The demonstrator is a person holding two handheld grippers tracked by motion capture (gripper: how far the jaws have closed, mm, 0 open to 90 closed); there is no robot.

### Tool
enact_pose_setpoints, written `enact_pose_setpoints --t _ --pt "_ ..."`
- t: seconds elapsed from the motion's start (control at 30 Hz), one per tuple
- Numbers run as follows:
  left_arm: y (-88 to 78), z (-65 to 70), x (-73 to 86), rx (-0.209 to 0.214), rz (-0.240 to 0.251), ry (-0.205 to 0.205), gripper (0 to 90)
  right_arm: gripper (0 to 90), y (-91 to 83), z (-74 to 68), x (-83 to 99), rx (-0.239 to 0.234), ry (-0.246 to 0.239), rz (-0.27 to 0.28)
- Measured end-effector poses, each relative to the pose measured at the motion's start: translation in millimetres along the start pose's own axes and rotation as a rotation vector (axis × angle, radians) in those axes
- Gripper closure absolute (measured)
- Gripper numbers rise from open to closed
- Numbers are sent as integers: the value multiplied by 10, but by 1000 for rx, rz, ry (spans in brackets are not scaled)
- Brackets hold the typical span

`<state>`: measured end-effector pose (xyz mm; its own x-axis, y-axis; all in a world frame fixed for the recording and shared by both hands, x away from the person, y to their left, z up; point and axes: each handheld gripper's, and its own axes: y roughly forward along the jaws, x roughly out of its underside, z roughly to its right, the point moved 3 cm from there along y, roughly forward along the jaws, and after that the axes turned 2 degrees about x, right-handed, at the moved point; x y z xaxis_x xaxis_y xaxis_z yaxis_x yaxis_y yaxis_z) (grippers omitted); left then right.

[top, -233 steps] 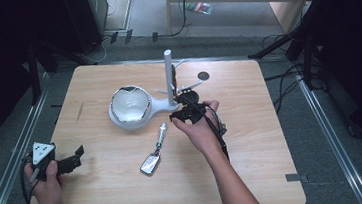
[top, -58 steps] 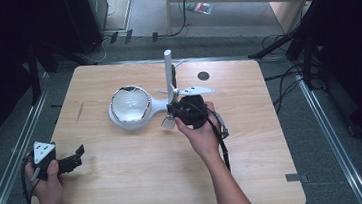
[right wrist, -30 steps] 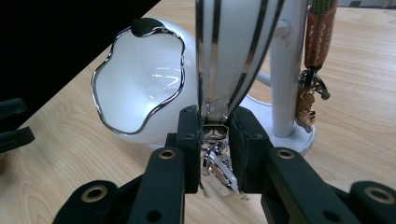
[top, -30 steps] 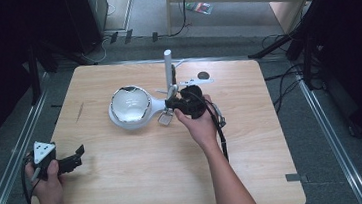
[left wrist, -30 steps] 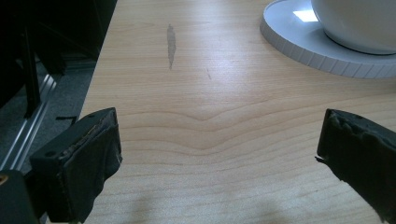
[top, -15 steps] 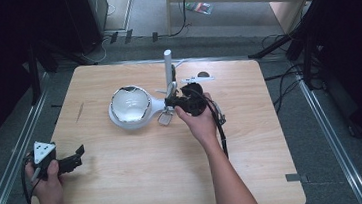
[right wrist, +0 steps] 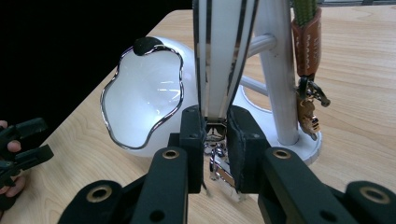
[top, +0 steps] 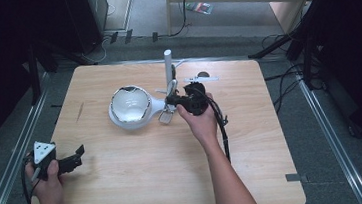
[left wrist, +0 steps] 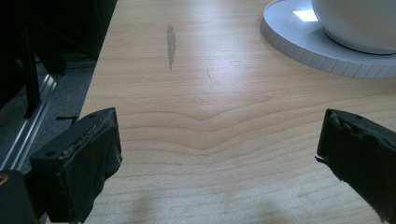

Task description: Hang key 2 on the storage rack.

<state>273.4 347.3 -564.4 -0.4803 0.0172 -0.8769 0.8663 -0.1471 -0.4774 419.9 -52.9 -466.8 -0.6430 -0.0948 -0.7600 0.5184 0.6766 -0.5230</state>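
Observation:
A white strap with chrome edges (right wrist: pixel 219 56) carries a metal ring and a silver key fob (top: pixel 166 116). My right gripper (right wrist: pixel 215 126) is shut on the strap just above the ring (right wrist: pixel 218 165). In the high view this gripper (top: pixel 178 100) is held against the white stand post (top: pixel 168 65), beside the white bowl (top: pixel 130 105). The fob hangs low by the bowl's base. At the table's near left corner my left gripper (top: pixel 76 159) stands open, with only bare wood between its pads (left wrist: pixel 79 163).
A green strap with a brown leather band (right wrist: pixel 307 42) and a small brass padlock (right wrist: pixel 309 115) hangs from the stand's arm (right wrist: pixel 261 44). The bowl's ribbed white base (left wrist: pixel 299 42) lies ahead of the left gripper. A wooden table (top: pixel 142 186) carries everything.
In the oldest frame the strap and fob lay flat on the table in front of the bowl; now the right gripper holds them up at the stand. Nothing visibly moved over the last second.

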Motion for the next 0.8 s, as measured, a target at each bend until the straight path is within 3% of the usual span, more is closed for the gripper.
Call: enact_pose_setpoints --t 0.13,0.17,0.3,0.43,0.8 --pt "-1 -2 0 0 0 -1 1 784 -21 34 16 -7 19 10" --pt "0 -1 0 0 0 -1 2 881 -26 48 23 -1 28 8" --pt "1 1 0 0 1 3 2 888 -83 131 12 7 89 55" --pt "1 1 0 0 1 2 1 887 -92 162 1 31 104 61" --pt "3 1 0 -1 0 4 2 870 -142 124 9 102 38 78"
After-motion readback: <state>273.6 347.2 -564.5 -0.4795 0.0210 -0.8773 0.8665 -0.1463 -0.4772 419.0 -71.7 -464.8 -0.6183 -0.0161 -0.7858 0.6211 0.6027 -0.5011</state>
